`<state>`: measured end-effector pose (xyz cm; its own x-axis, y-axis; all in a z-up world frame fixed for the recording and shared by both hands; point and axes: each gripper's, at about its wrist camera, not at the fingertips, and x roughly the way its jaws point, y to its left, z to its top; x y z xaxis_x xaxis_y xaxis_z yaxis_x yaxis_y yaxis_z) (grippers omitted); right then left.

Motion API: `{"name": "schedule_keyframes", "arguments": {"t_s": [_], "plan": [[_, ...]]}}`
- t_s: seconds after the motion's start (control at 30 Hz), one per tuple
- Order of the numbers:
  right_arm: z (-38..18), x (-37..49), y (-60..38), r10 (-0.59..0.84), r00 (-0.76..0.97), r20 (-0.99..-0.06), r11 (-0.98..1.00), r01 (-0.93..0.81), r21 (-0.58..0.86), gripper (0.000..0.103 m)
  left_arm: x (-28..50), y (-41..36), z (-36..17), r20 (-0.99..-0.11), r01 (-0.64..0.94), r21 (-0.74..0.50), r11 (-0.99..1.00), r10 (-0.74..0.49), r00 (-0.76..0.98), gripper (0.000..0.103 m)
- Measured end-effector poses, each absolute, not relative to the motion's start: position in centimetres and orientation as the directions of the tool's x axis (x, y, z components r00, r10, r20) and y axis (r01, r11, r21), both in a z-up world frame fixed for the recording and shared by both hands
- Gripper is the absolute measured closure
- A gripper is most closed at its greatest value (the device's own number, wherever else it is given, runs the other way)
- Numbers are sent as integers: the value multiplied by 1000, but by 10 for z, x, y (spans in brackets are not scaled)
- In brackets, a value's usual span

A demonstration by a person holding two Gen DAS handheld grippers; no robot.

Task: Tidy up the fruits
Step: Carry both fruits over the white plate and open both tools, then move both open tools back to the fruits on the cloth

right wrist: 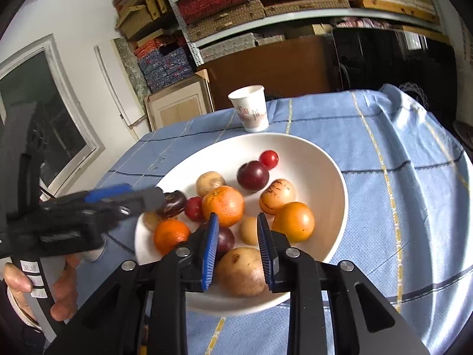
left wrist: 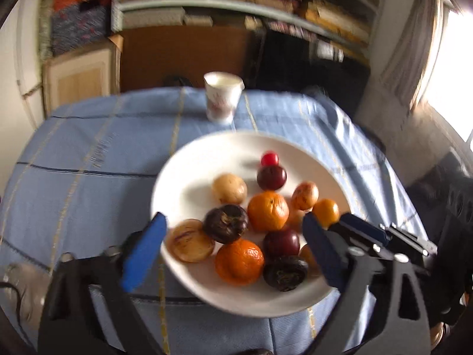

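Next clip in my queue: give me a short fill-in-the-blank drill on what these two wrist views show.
1. The fruits lie in a white ____.
2. Beyond it on the blue tablecloth stands an upright paper ____.
3. The right gripper has its fingers on either side of a tan ____.
4. The left gripper hovers over the fruit with its jaws ____.

Missing words: bowl; cup; potato; open

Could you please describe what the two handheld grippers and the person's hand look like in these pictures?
Both are black plastic frames with silver bolt heads. The left gripper has smooth blue finger pads; the right gripper has ribbed blue pads. The bare hand grips a grey handle bearing white labels.
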<state>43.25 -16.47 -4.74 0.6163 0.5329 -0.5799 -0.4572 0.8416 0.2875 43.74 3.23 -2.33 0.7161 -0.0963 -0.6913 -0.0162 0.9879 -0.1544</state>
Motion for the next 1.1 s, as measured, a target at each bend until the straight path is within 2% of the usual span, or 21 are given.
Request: {"name": "schedule_keyframes", "arguments": {"t_s": [0.07, 0.17, 0.27, 0.33, 0.47, 0.57, 0.73, 0.87, 1.1], "plan": [[-38, 419, -164, 522, 642, -562, 847, -469, 251, 44, 420, 37, -17, -678, -9, -174, 985, -113, 726, 7], [-27, 393, -164, 525, 660, -537, 839, -509, 195, 39, 390, 46, -13, -674, 0, -210, 978, -145, 724, 5], [-30, 364, -165, 549, 621, -559, 806, -571, 157, 36, 350, 59, -13, -649, 10, -260, 966, -182, 739, 5], [-35, 348, -163, 551, 596, -584, 782, -613, 112, 35, 323, 67, -18, -634, -13, -283, 959, -176, 753, 5], [-59, 308, -143, 467, 574, -672, 693, -710, -126, 35, 283, 75, -36, -589, -17, -282, 959, -159, 793, 5], [-75, 293, -137, 427, 566, -705, 640, -740, -207, 35, 272, 70, -49, -612, -58, -199, 978, -78, 787, 5], [-86, 291, -137, 419, 531, -737, 629, -755, -186, 35, 272, 57, -56, -670, -43, -104, 994, -39, 741, 5], [-93, 295, -134, 422, 505, -753, 635, -757, -152, 35, 267, 52, -59, -678, -49, -44, 998, 6, 735, 5], [-99, 298, -130, 422, 483, -767, 639, -758, -126, 35, 267, 55, -65, -709, -48, -72, 996, -17, 705, 5]]}}
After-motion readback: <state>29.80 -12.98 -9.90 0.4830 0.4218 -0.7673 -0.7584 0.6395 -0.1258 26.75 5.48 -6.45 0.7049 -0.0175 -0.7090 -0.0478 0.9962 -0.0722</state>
